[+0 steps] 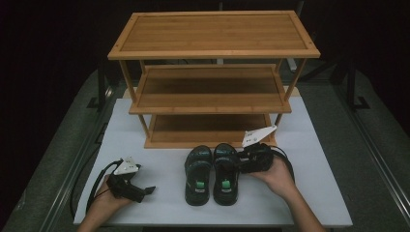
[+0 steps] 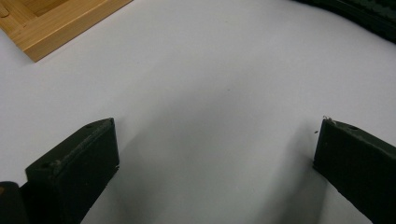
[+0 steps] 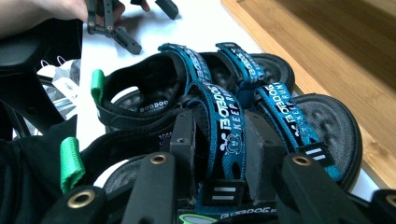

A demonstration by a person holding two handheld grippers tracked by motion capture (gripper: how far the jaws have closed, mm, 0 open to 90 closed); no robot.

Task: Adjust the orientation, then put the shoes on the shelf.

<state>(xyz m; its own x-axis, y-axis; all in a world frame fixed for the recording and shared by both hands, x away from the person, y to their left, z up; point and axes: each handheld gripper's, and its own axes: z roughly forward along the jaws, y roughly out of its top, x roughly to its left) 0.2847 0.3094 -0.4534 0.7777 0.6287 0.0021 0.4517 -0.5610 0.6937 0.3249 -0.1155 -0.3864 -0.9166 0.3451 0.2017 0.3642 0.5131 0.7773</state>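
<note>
Two black sandals with blue straps and green heel tabs lie side by side on the white table, in front of the bamboo shoe rack (image 1: 212, 53). My right gripper (image 1: 241, 159) reaches in from the right of the right sandal (image 1: 226, 175). In the right gripper view its jaws press both sides of a blue strap (image 3: 225, 135) on this nearer sandal (image 3: 336, 126). The left sandal (image 1: 198, 175) lies just beyond (image 3: 140, 91). My left gripper (image 1: 147, 190) rests low at the table's front left, jaws wide apart over bare table (image 2: 215, 154), open.
The rack has three shelves, and its bottom shelf (image 1: 208, 128) sits just behind the sandals' toes. A rack corner (image 2: 51, 23) and a sandal sole (image 2: 369, 14) edge the left gripper view. White table (image 1: 159, 159) lies between the left gripper and the sandals. Cables trail from both grippers.
</note>
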